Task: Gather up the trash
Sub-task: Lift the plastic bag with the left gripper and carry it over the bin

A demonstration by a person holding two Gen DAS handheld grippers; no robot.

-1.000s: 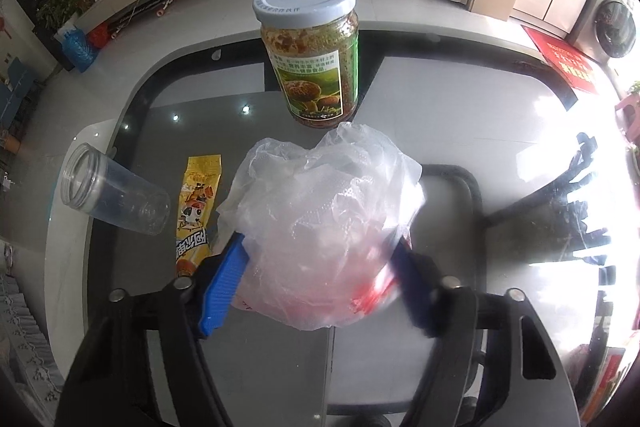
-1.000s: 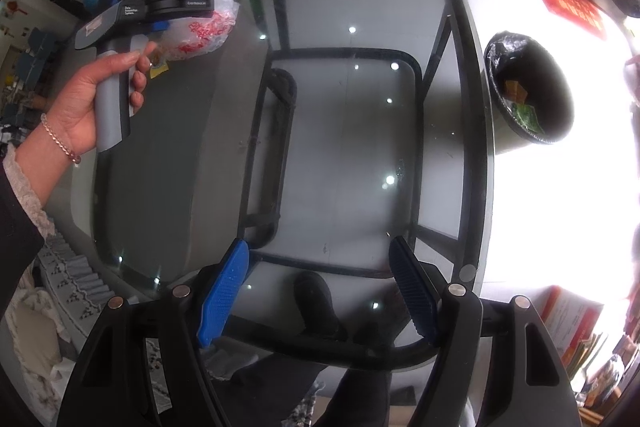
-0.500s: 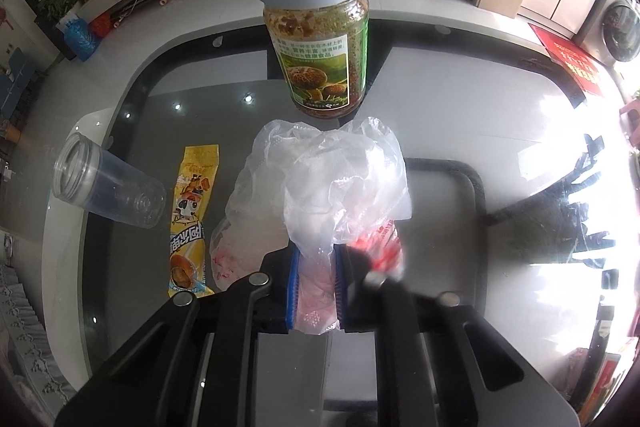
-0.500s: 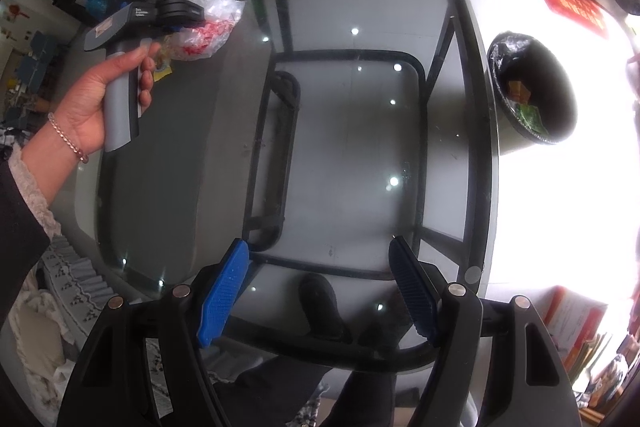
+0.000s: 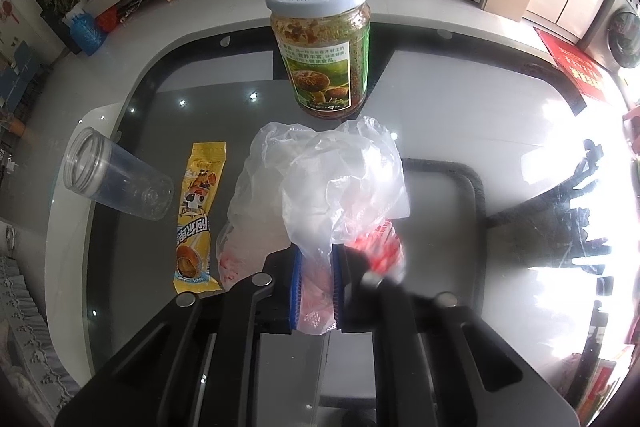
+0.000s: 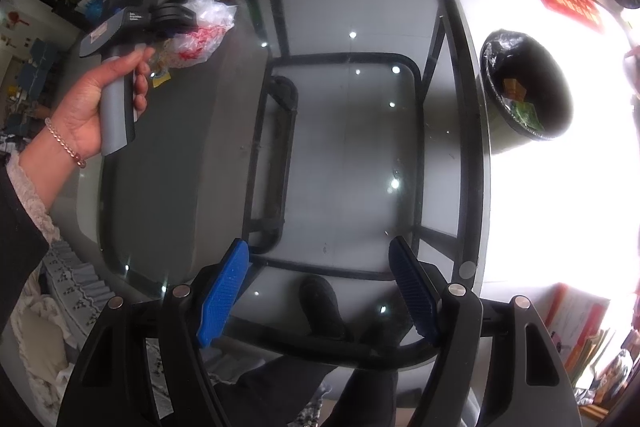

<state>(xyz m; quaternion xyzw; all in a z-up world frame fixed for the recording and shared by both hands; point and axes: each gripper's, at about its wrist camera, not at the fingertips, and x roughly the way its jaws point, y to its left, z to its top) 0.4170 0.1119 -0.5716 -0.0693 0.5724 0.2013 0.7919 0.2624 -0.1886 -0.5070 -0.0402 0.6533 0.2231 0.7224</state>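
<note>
left gripper [image 5: 316,279]: clamped on plastic bag [image 5: 320,179], on glass table [image 5: 440,131] near jar [image 5: 320,39] | right gripper [image 6: 320,291]: jaws apart, empty, above table | bin [image 6: 524,87] beside table

On the worktop [image 5: 460,99], the jar [image 5: 320,39] stands upright behind the plastic bag [image 5: 320,187]. A snack wrapper [image 5: 198,215] lies just left of the bag; a tumbler [image 5: 116,183] lies on its side further left. Beyond the worktop's right edge, a bin [image 6: 524,91] stands on the floor.
</note>
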